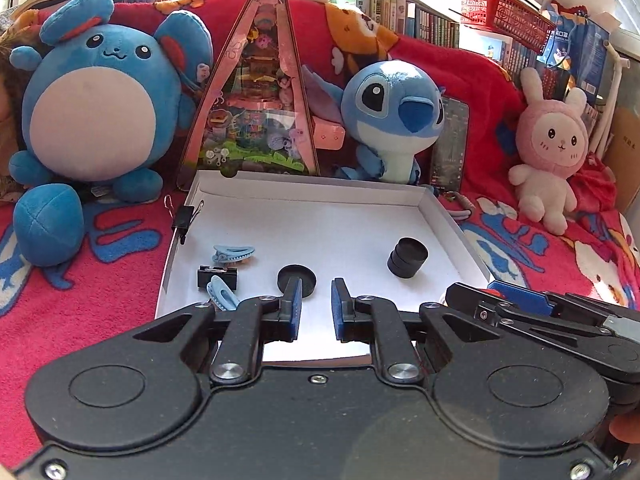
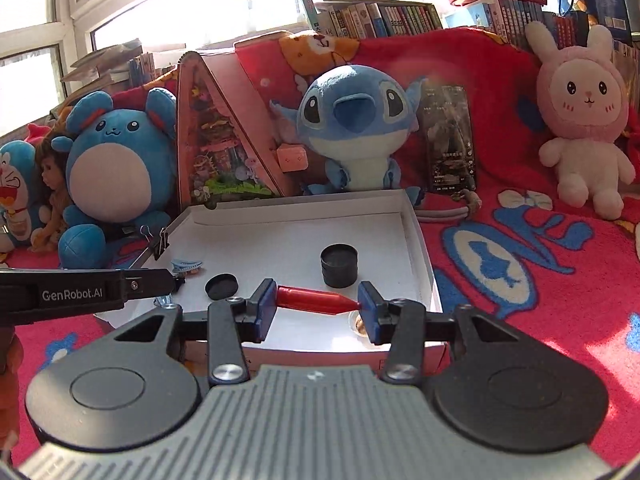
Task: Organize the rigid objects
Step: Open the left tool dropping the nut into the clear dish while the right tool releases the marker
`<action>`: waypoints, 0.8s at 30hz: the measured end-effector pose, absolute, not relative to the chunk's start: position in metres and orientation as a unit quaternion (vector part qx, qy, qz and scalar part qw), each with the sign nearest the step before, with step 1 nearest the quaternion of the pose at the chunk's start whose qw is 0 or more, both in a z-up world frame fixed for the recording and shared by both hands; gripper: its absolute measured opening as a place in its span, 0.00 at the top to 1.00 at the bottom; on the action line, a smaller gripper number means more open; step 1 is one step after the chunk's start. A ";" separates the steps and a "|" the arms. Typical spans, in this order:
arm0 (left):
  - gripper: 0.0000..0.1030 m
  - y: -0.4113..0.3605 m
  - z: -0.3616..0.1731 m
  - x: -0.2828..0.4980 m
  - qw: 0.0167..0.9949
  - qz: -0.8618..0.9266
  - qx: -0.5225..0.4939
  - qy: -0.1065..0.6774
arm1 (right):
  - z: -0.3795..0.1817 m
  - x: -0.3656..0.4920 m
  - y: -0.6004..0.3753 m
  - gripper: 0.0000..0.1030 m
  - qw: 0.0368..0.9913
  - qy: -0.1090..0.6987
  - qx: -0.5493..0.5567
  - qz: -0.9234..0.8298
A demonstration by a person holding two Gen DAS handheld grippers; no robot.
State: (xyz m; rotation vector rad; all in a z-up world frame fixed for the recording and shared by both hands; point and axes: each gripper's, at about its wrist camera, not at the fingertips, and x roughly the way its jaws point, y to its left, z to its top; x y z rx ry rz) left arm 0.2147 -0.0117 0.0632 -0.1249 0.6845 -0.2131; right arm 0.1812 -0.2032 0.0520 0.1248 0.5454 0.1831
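A white shallow box (image 1: pixel 448 224) lies on a red blanket. In it are a stack of black discs (image 1: pixel 407 258), a single black disc (image 1: pixel 297 280), two light blue hair clips (image 1: pixel 233 255) and a black binder clip (image 1: pixel 218 277). My left gripper (image 1: pixel 316 304) is open and empty just above the box's near part, right of the single disc. My right gripper (image 2: pixel 318 306) is shut end to end on a red pen-like piece (image 2: pixel 316 300), held over the box (image 2: pixel 420 240) near its front right. The disc stack (image 2: pixel 339 265) and single disc (image 2: pixel 221 285) lie beyond it.
Plush toys line the back: a round blue one (image 1: pixel 96 92), a blue Stitch (image 1: pixel 394 116) and a pink rabbit (image 1: pixel 550 148). A triangular pink toy box (image 1: pixel 256 92) stands behind the white box. A binder clip (image 1: pixel 185 216) grips the box's left rim. Books and a red basket (image 1: pixel 500 8) sit behind.
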 end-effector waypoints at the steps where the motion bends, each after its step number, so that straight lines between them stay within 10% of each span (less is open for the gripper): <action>1: 0.85 -0.014 0.060 0.221 0.932 -0.102 -0.062 0.341 | 0.051 0.188 -0.204 0.52 0.954 0.279 0.066 0.091; 24: 0.83 -0.026 0.017 0.258 0.919 -0.074 -0.051 0.384 | 0.025 0.246 -0.204 0.50 0.930 0.347 0.083 0.089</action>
